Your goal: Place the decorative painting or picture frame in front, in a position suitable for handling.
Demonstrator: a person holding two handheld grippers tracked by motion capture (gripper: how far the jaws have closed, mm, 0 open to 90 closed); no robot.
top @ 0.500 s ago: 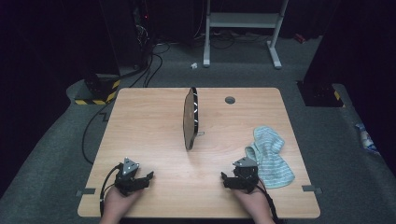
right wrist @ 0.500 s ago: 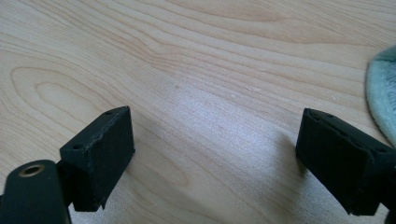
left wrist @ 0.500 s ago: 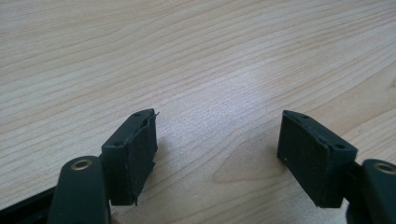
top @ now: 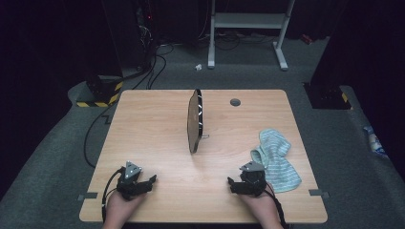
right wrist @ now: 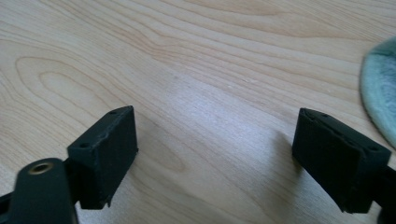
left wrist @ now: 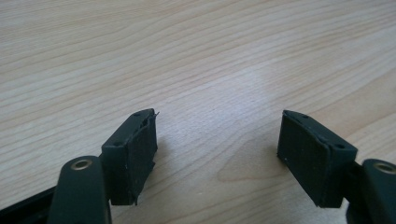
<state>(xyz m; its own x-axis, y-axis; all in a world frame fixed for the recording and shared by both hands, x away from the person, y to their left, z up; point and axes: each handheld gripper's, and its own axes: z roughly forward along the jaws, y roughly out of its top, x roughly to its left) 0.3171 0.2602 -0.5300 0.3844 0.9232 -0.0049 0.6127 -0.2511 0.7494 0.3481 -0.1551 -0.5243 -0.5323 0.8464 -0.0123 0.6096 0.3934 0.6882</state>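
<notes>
Table [top: 157, 133] light wood grain; cloth [top: 277, 160] pale teal w/ stripes; disc [top: 193, 125] brown; both grippers' jaws black.

- The tabletop [top: 143, 138] is light wood with visible grain
- A round wooden board [top: 193, 121] stands on edge near its middle
- A pale blue cloth [top: 277, 160] lies crumpled by its right edge
- A small dark round disc [top: 235, 102] sits near the far edge

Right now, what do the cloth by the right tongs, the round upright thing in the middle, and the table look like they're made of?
Cloth: soft fabric, probably terry, pale blue-green; it lies crumpled and its surface looks fuzzy in the right gripper view.
Round upright disc: brown face, looks like wood or board with a matte finish; hard to tell from edge-on.
Table: light wood or wood-look laminate; printed-looking grain and a soft sheen.
</notes>
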